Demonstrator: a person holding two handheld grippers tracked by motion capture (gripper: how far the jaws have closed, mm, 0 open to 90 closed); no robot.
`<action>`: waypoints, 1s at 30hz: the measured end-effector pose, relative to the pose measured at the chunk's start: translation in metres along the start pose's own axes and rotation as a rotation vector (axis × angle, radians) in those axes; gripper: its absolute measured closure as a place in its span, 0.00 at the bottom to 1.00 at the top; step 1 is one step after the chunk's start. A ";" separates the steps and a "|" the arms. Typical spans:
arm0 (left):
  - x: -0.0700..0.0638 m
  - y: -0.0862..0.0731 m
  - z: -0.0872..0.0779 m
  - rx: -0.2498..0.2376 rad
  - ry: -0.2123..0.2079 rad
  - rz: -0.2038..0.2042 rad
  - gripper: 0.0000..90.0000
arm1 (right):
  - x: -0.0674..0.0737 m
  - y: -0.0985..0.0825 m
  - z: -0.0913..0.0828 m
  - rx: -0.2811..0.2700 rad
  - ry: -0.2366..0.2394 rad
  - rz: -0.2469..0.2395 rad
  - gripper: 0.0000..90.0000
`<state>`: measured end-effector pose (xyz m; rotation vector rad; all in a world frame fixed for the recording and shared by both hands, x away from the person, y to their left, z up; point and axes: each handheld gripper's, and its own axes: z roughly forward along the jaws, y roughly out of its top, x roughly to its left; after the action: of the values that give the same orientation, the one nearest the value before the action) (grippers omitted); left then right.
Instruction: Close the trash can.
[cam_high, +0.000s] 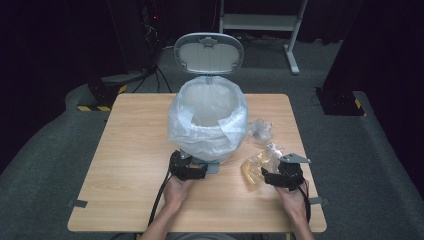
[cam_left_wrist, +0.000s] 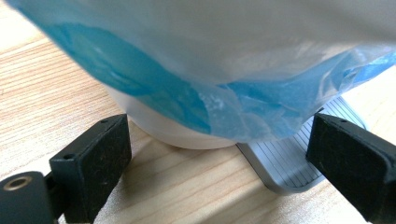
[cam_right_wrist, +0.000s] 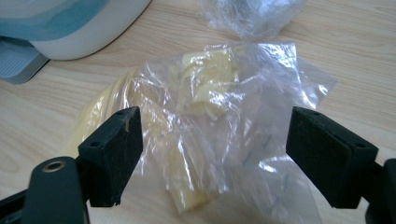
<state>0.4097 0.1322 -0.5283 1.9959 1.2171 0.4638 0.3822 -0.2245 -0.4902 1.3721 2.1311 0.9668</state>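
A white pedal bin lined with a clear bluish bag stands mid-table, its lid raised. My left gripper sits at the bin's near base, open, its jaws on either side of the grey foot pedal and the bin's lower edge. A clear plastic bag with yellow scraps lies to the right of the bin. My right gripper is just behind it, open, its jaws straddling the bag without closing on it.
A second crumpled clear wrapper lies farther back beside the bin. The wooden table has free room on its left half. A white frame stands on the floor beyond.
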 end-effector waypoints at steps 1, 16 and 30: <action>0.000 0.000 0.000 0.000 0.000 0.000 0.07 | 0.000 0.004 0.006 0.006 0.004 -0.003 0.21; -0.001 0.000 0.000 -0.008 0.010 0.008 0.07 | -0.004 0.013 0.048 0.121 -0.014 -0.020 0.26; -0.001 0.000 0.000 -0.012 0.014 0.010 0.08 | 0.000 0.005 0.047 0.082 0.052 -0.057 0.80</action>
<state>0.4089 0.1314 -0.5282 1.9925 1.2111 0.4901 0.4172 -0.2083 -0.5178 1.3305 2.2581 0.9116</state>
